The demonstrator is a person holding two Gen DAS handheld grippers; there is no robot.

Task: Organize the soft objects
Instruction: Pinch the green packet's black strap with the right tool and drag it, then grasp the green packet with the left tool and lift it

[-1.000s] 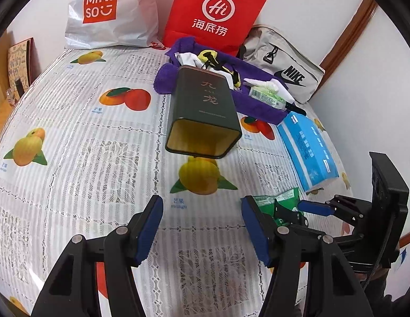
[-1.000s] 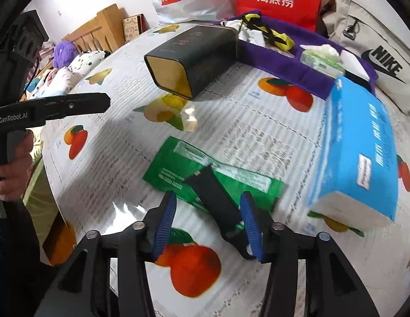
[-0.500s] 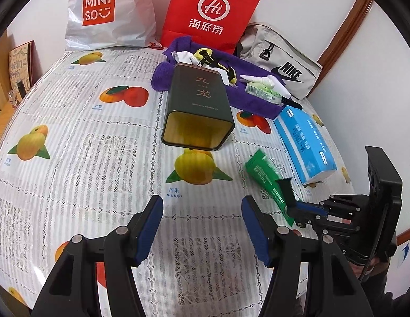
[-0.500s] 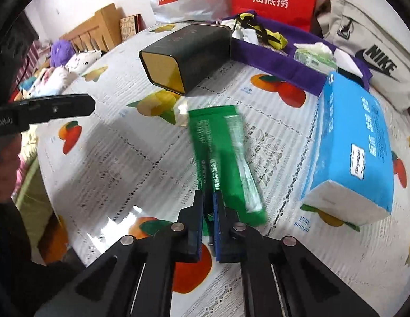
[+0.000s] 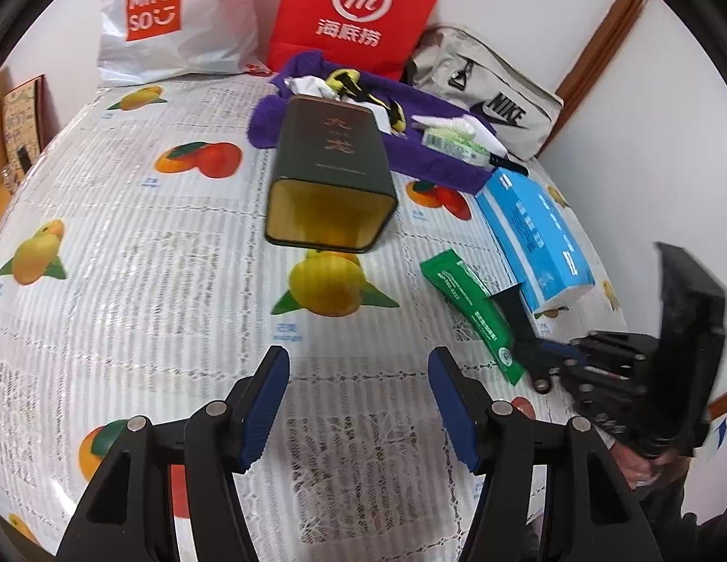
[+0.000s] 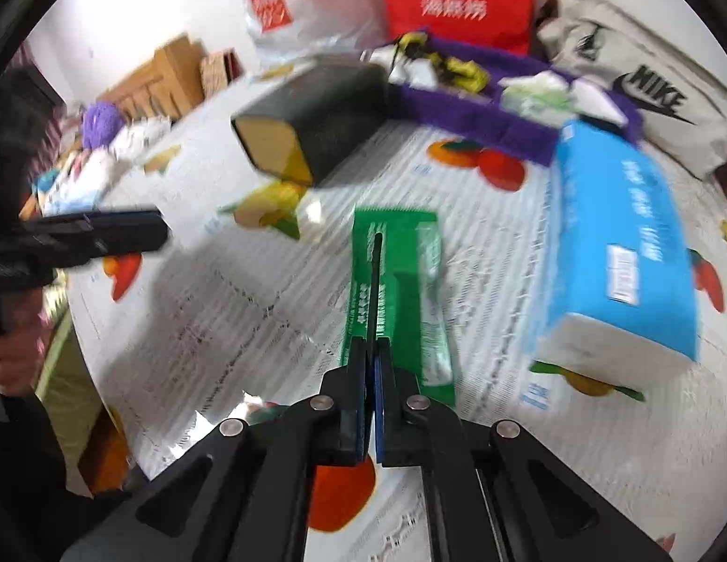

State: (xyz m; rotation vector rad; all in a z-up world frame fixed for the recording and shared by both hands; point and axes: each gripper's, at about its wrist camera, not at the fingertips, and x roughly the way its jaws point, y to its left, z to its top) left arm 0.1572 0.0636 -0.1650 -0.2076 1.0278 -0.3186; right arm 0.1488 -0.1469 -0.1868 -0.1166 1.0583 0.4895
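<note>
Since a second ago your right gripper [image 6: 373, 374] has gone from straddling the green packet [image 6: 401, 281] with its fingers apart to pinching it: the jaws are now together on the packet's near end, with the flat foil between the pads. Item: green packet, lower centre of the right wrist frame, long axis running away from you toward the top of the frame; earlier it lay crosswise on the fruit-print tablecloth [image 5: 129, 257], so the grip has swung it round, and it now looks partly raised off the cloth, though blur makes that uncertain. Item: dark tin [image 5: 330, 178], lying on its side with its open mouth toward you, upper centre of the left wrist frame, place unchanged. Item: blue tissue pack [image 6: 621, 253], right of the packet, near but apart. Item: purple tray [image 5: 433, 159], behind the tin, already holding small soft things. Item: your left gripper [image 5: 359, 398], bottom of its frame, jaws apart on nothing, as before. Judgement: pickup looks done; carrying the packet to a container remains, probably the tin's open mouth.
</note>
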